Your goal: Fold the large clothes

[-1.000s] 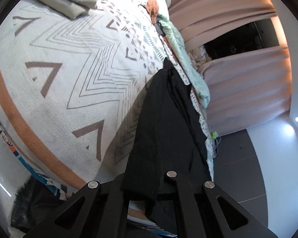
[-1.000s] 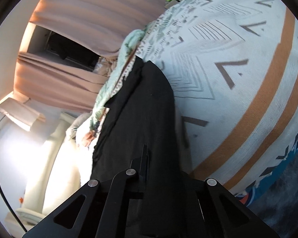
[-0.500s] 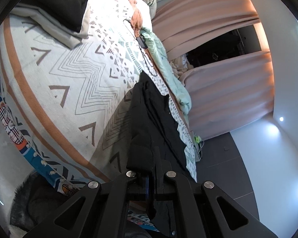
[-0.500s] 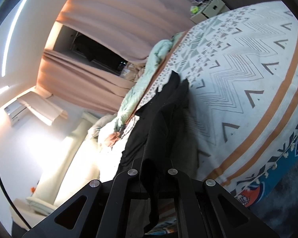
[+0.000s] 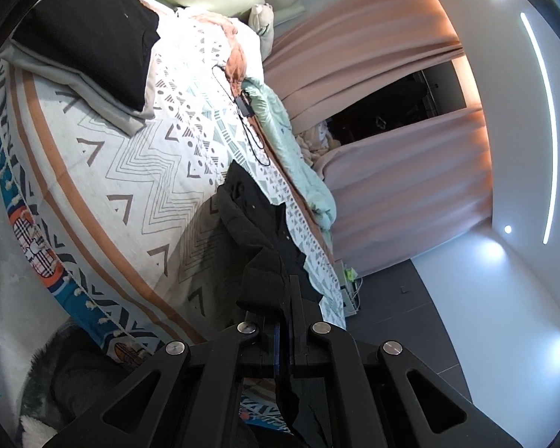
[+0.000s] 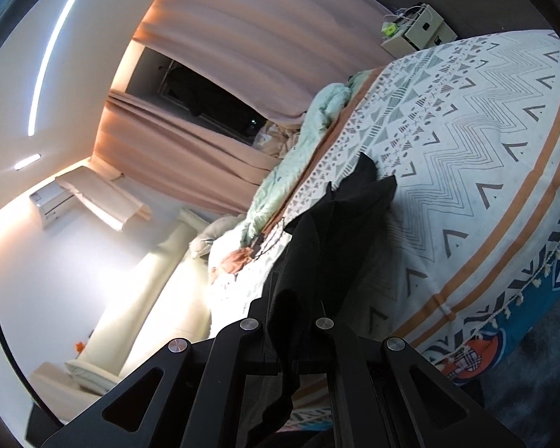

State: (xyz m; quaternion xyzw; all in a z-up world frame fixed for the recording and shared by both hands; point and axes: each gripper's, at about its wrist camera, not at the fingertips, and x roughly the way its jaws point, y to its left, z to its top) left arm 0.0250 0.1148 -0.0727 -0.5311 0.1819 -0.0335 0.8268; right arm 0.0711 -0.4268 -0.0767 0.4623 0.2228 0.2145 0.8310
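1. Left gripper (image 5: 284, 321): the fingers were pinched nearly shut on a bunched edge of the black garment (image 5: 257, 224), with cloth spilling down below the grip.
2. Right gripper (image 6: 291, 330): same story, fingers closed tight on another fold of the black garment (image 6: 339, 224), a loose tail hanging beneath.
3. Out from both grips, the garment ran up and away, its far end resting on the patterned bedspread (image 5: 138, 171) near the far side of the bed, beside the mint blanket (image 5: 291, 156). The near end was lifted clear.
4. Further off, a folded stack of dark and grey clothes (image 5: 93, 37) sat near the head of the bed, well apart from the work.
5. Risk, as I judged it: both holds were on bunched cloth, not a flat hem, so a layer could slip out under tension and the fold would land crooked.
6. Also, the far end lay close to a black cable (image 5: 250, 127); dragging the garment could snag it.
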